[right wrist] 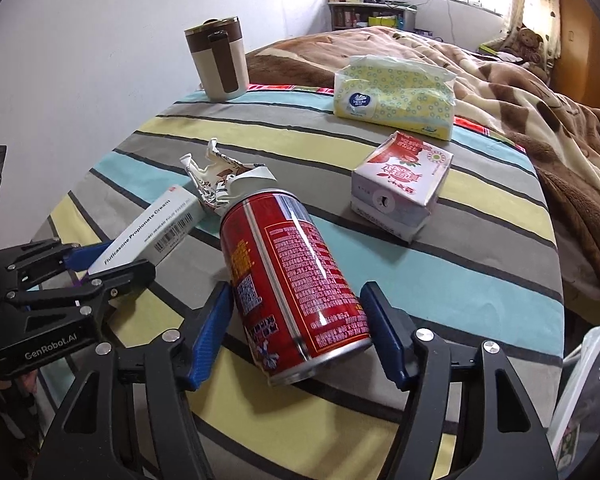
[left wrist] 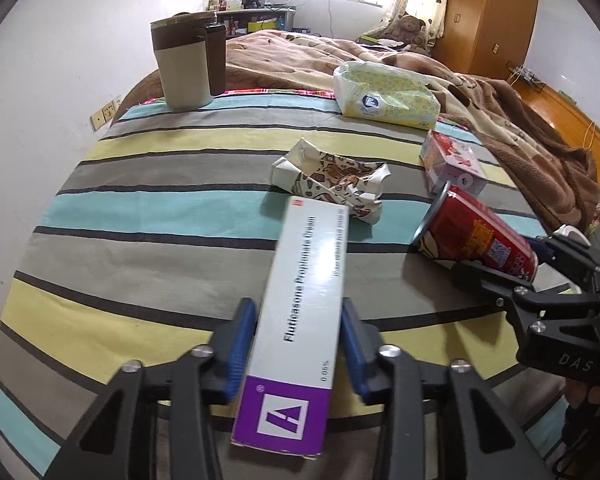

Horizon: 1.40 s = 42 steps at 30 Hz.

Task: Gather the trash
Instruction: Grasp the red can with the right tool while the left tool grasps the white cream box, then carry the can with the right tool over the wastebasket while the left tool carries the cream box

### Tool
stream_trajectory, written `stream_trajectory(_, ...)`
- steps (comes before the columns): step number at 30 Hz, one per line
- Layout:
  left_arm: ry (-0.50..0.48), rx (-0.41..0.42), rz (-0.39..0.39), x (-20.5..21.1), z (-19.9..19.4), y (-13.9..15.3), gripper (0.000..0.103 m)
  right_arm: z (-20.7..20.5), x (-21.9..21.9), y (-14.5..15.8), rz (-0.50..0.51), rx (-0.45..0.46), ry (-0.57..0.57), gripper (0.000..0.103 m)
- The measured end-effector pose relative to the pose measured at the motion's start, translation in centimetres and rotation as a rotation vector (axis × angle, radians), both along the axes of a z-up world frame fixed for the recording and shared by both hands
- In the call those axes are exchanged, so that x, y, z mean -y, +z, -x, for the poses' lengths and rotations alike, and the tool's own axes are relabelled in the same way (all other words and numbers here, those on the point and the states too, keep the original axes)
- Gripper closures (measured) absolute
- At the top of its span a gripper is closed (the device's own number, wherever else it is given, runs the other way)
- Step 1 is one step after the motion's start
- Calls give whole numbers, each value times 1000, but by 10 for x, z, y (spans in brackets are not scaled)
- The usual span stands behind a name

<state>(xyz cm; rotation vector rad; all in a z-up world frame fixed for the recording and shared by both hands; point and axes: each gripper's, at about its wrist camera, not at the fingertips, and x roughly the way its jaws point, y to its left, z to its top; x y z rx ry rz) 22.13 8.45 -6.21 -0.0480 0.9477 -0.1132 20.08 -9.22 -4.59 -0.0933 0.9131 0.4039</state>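
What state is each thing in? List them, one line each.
cream box: clamped between the pads.
left gripper: shut on the cream box.
red can: on its side, between the pads.
right gripper: astride the red can; contact unclear.
paper wrapper: crumpled.
mug: upright, lid on.
tissue pack: lying flat.

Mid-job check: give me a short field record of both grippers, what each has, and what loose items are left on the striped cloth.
left gripper: closed on the cream box, pads against its long sides
right gripper: straddling the red can; a gap shows at the right pad, so not gripped yet
red can: lying on its side
uncollected: crumpled wrapper, small pink carton
also there: tissue pack, lidded mug
surface: striped cloth
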Motion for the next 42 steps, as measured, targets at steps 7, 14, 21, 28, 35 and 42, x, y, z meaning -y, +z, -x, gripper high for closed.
stream_trajectory(7,-2,8,21,4,7,3,65,6,3,3,-15,21,-19,43)
stream_trajectory(14,-3,36,45,7,16,14,65,15,12,9,-51,52,-58,45)
stream_trajectory(21,-30,68,56,22,29,29,65,29,25,20,-86,99,-96,46)
stream_trajectory(28,-68,97,73,40,41,42,65,45,41,30,-126,138,-138,48)
stream_trajectory(35,-116,118,86,65,55,54,65,61,64,39,-157,171,-184,48)
stream_trajectory(42,-166,142,85,91,67,67,65,77,86,51,-172,207,-229,48)
